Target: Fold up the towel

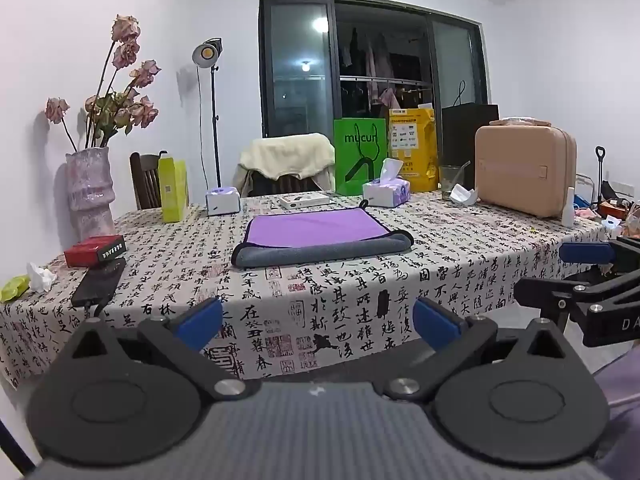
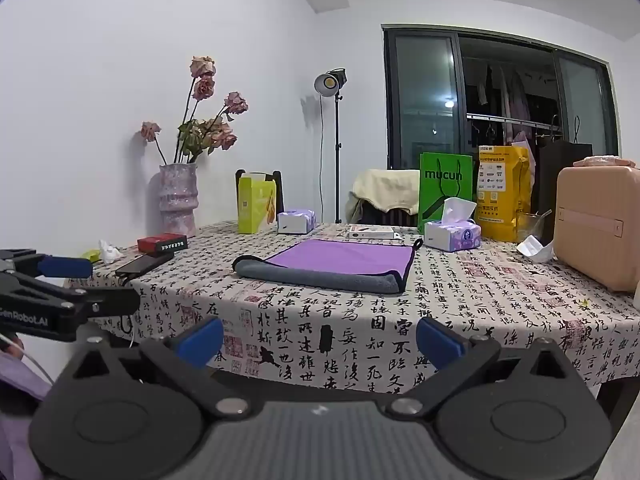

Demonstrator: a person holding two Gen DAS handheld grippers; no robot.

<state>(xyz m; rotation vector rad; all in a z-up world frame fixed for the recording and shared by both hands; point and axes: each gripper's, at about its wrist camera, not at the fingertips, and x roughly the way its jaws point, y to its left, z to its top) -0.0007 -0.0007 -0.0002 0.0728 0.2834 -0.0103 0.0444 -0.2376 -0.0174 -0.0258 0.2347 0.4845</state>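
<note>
Purple towel (image 1: 316, 228) partly folded on table, well beyond left gripper (image 1: 318, 322) and right gripper (image 2: 320, 346), both released

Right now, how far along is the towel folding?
One fold looks begun: the towel's near edge is turned over, its grey underside lying as a band across the purple face. Nothing is in hand: the left gripper and right gripper are off the table's near edge, jaws open and empty. Most folding remains, the purple face is still spread wide on the tablecloth.

Towel (image 1: 316, 229) – purple top, grey underside, near edge folded over – flat, mid-table.
</note>
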